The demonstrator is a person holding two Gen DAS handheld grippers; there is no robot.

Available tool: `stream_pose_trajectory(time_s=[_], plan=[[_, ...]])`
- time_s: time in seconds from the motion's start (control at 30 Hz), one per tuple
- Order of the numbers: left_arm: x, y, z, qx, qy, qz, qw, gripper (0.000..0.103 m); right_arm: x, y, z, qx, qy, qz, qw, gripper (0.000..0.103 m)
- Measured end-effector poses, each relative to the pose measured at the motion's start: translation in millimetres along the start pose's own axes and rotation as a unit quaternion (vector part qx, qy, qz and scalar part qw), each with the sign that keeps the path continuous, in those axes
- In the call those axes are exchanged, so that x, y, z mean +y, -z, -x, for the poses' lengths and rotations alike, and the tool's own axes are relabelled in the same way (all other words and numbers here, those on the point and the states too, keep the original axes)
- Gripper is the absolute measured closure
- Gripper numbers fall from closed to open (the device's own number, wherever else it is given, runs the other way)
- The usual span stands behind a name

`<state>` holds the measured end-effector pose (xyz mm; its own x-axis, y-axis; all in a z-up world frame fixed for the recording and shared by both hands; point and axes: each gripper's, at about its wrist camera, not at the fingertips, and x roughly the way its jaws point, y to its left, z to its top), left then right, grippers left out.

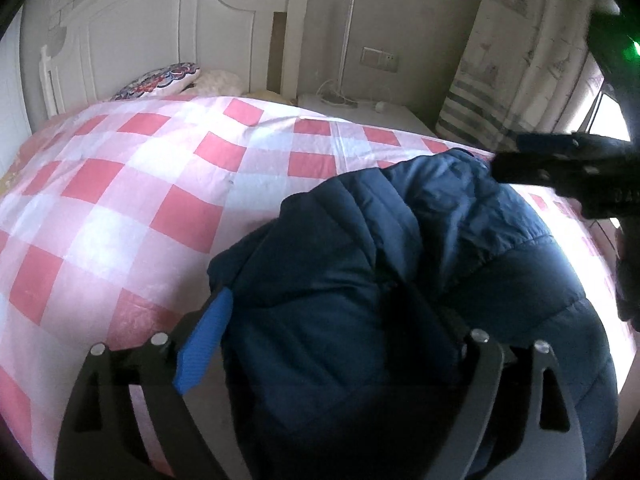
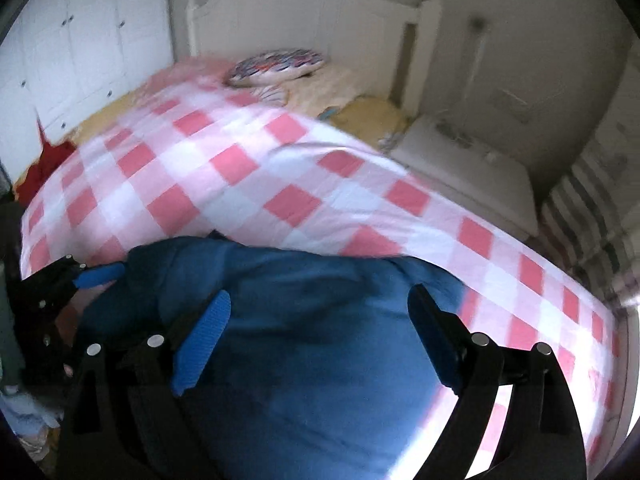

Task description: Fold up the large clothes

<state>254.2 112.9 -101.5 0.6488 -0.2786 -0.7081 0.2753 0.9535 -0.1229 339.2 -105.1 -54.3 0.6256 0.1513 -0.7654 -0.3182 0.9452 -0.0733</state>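
- The pink-and-white checked bed cover (image 1: 132, 184) fills the left part of both views and lies mostly flat. A patterned round pillow (image 1: 160, 80) rests near the white wooden headboard (image 1: 160, 28) at the far end.
- The task's thing, a dark navy quilted puffer jacket (image 1: 400, 280), lies on this cover at the near edge of the bed, in front of both tools. It is bunched into one thick mound with soft ridges, not flat and not in a neat rectangle.
- My judgement: the folding is in a middle stage. The jacket seems gathered or doubled over itself, but no clean final fold shows, so smoothing and at least one more fold are left.
- The left gripper (image 1: 332, 344) is low over the near part of the jacket, pointing toward the headboard. Its blue-padded finger (image 1: 204, 344) stands at the jacket's left edge. The other finger is hidden by dark fabric. The jaws look spread with padding between them, but I cannot tell if they pinch it.
- The right gripper (image 2: 320, 340) hovers above the jacket, tilted down. Both its fingers show and are spread wide, holding nothing.
- In the left wrist view the right tool comes in from the right side, with its tip just beside the far upper ridge of the jacket.
- A white bedside table (image 2: 472, 168) stands to the right of the bed.
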Motion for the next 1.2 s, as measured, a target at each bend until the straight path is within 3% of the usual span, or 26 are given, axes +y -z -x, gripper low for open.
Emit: stream_pose_trajectory(time_s=[0.1,0.13,0.23,0.3,0.4,0.57,0.67,0.77,0.87,0.93,1.0,1.1,1.2], plan=[[3,0,-2,0.005,0.005,0.007,0.9999,0.011,-21,20,-28,0.053,0.003,-0.02,0.998,0.018],[4,0,-3,0.007,0.006,0.01,0.9999,0.011,-26,30,-42,0.069,-0.014,-0.032,0.997,0.016],[6,0,-6,0.014,0.007,0.014,0.9998,0.008,-37,44,-59,0.054,-0.046,-0.07,0.995,0.011],[7,0,-7,0.017,0.008,0.017,0.9997,0.007,-33,43,-57,0.056,-0.033,-0.06,0.996,0.011],[10,1,-7,0.017,0.013,0.021,0.9996,0.007,-25,36,-46,0.067,-0.008,-0.047,0.997,0.011],[9,1,-7,0.014,0.012,0.02,0.9996,0.007,2,42,26,-0.017,-0.019,-0.011,1.0,0.011],[10,1,-8,0.016,0.009,0.022,0.9996,0.006,25,62,17,0.015,0.01,0.045,0.999,0.011],[10,1,-10,0.019,0.007,0.024,0.9995,0.006,7,79,-8,0.011,-0.045,-0.02,0.999,0.005],[9,1,-9,0.02,0.004,0.021,0.9996,0.006,7,78,-9,0.01,-0.045,-0.022,0.999,0.004],[8,2,-8,0.017,0.001,0.019,0.9997,0.006,14,73,2,0.02,-0.018,-0.015,1.0,0.005],[9,2,-7,0.015,0.002,0.021,0.9997,0.006,25,71,26,-0.006,0.008,0.011,1.0,0.005],[9,2,-8,0.015,0.003,0.021,0.9997,0.006,42,86,64,-0.042,-0.021,0.019,0.999,0.005],[9,3,-7,0.015,0.002,0.021,0.9997,0.005,64,109,55,-0.016,-0.012,0.058,0.998,0.005]])
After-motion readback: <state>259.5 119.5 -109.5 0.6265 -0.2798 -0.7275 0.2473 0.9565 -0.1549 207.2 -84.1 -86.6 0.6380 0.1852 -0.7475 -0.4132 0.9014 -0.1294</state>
